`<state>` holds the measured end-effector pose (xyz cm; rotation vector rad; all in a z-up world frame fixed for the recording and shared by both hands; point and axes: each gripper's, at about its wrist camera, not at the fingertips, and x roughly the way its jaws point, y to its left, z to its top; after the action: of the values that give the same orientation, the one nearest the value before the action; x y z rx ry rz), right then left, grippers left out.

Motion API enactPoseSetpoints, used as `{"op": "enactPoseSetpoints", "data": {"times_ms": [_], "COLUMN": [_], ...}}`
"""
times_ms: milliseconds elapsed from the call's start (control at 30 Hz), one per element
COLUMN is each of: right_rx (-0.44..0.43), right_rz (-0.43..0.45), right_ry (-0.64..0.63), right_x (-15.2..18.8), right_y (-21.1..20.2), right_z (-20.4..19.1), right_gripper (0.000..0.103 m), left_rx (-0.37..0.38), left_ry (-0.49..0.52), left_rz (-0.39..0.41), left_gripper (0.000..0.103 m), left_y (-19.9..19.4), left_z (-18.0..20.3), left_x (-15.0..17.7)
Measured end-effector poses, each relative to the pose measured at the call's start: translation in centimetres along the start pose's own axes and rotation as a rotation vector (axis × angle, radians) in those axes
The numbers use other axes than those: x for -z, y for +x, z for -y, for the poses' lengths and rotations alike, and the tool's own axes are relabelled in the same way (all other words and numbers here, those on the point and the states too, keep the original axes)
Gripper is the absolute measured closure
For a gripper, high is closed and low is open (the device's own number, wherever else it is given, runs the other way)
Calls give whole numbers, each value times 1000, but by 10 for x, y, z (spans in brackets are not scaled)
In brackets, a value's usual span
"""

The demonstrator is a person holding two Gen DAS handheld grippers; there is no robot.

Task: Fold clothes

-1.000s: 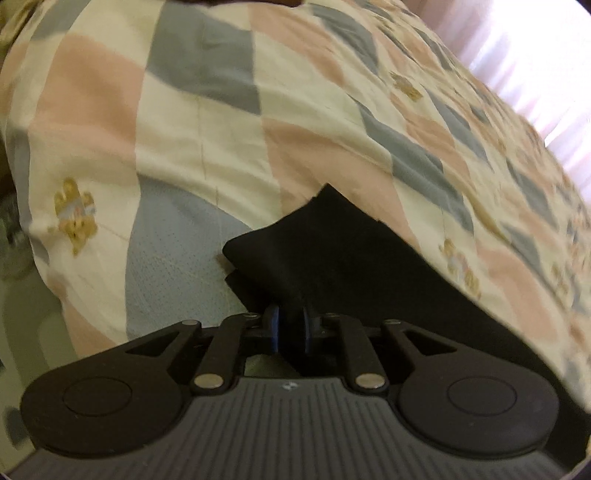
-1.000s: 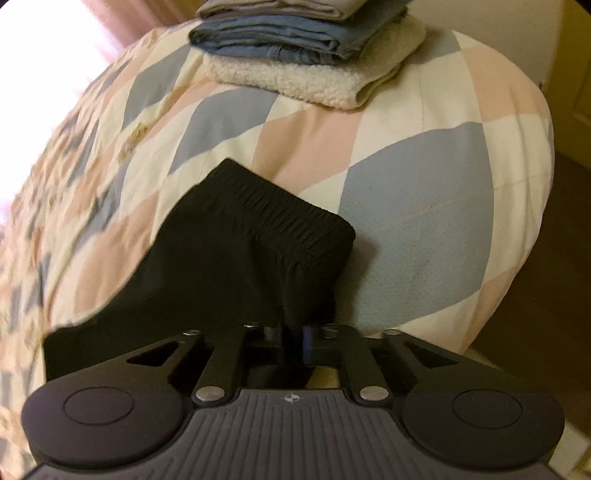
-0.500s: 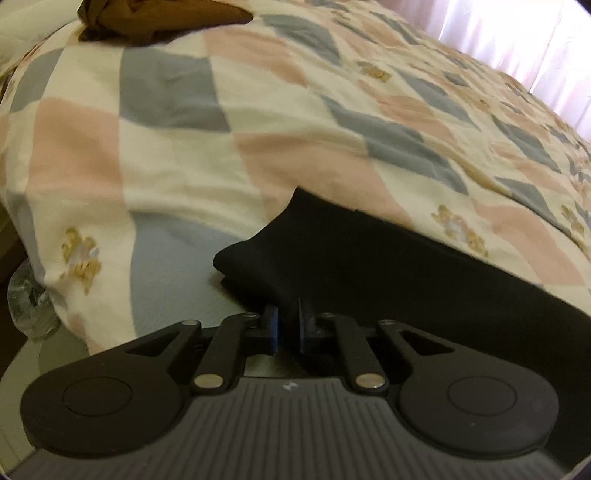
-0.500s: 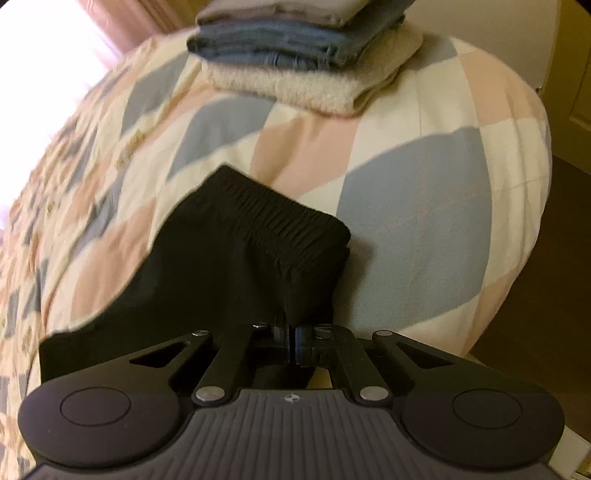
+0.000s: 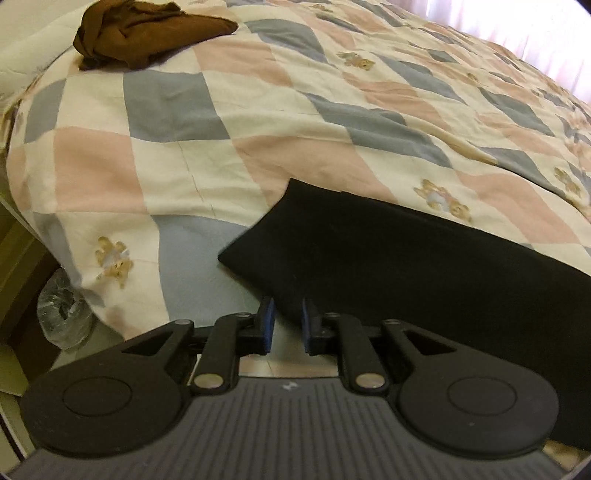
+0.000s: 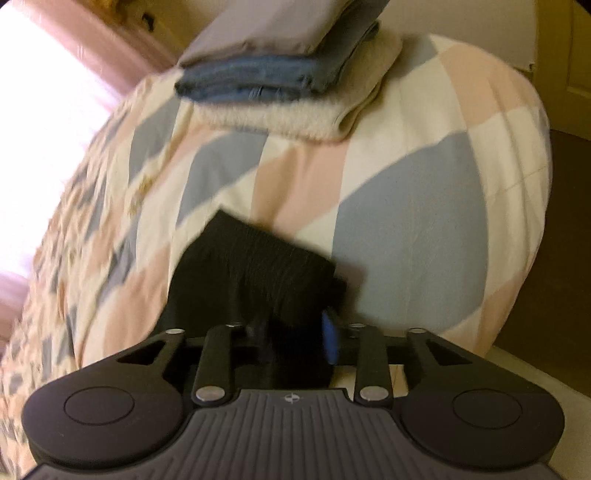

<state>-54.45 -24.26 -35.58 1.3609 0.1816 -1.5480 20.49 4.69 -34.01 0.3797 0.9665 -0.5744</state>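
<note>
Brown heap [image 5: 144, 31]: crumpled garment at the far left corner of the bed, well apart from both tools. Unfolded as it lies.

Left gripper [image 5: 284, 325]: blue pads parted to a narrow gap, nothing between them. The hem edge of the black trousers [image 5: 388, 266] lies just beyond the tips, at the quilt's near edge.

Black trousers, position: laid lengthwise along the near side of the quilt [image 5: 221, 147]; leg end to the left, ribbed waistband [image 6: 258, 258] to the right. Flat and smooth in the left view.

Right gripper [image 6: 295, 332]: fingers spread fairly wide, black cloth bunched in the gap. Cannot tell whether the pads press it or it merely hangs between them; the view is blurred.

Folded stack [image 6: 280, 74]: grey, blue and cream pieces piled at the far right corner.

Risk 1: the trousers lie close to the bed edge; with neither end firmly pinched, the cloth could slide off to the floor.

Risk 2: if the right gripper pulls away while cloth is snagged on a pad, the waistband would drag and rumple the flat lay.

Risk 3: a regrasp at the left hem may catch only the top layer, or the quilt with it, skewing any fold.
</note>
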Motion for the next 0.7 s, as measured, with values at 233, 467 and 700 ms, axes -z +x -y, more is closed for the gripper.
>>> {"op": "enactPoseSetpoints", "data": {"times_ms": [233,467,700], "right_rx": [100,196,212], "right_rz": [-19,142,-114], "right_ry": [-162,-488,-671], "right_x": [-6,33,71], "right_y": [12,-29,22], "right_z": [-7,-69,-76], "right_gripper": [78,61,63], "left_rx": [101,252,230], "left_ry": [174,373,444], "left_rz": [22,30,-33], "left_gripper": [92,90,85], "left_y": [-46,-56,-87], "left_z": [87,196,231], "left_x": [15,43,41]}}
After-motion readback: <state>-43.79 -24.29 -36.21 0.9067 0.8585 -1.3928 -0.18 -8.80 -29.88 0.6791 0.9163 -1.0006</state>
